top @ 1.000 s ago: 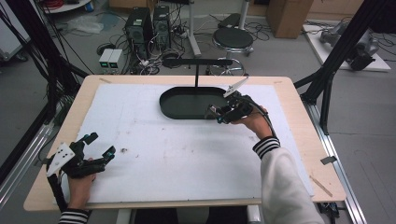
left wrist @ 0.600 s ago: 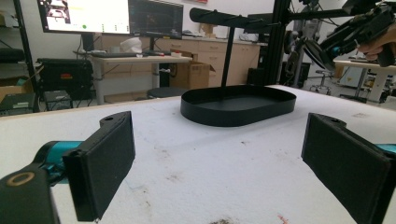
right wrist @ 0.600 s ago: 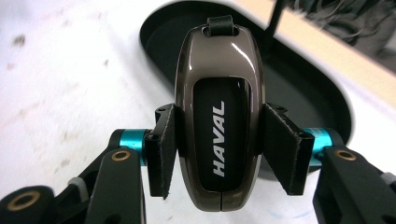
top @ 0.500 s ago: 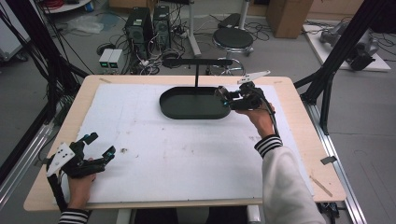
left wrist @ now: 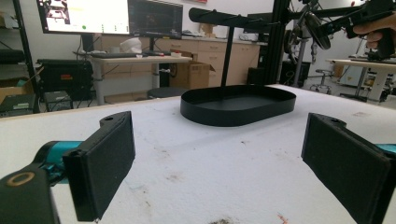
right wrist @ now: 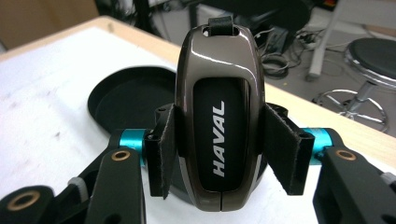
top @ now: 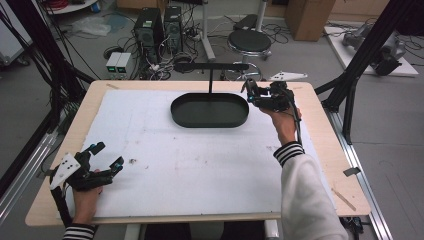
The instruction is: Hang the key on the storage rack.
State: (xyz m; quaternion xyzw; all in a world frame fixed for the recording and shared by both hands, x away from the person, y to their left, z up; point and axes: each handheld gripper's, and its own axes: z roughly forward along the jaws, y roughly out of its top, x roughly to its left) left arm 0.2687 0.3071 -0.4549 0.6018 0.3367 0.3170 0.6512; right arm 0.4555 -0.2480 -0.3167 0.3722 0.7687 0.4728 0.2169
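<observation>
Here your right gripper (right wrist: 219,154) pinched a HAVAL key fob (right wrist: 217,112) beside the black oval tray (top: 210,111). Your left gripper (left wrist: 224,163) rested on the white mat (top: 200,165), jaws spread.

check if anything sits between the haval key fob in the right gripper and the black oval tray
Nothing visible does. The right gripper is shut on the HAVAL key fob, held at the right end of the black oval tray. The tray looks empty, though its T-shaped stand rises behind the middle.
</observation>
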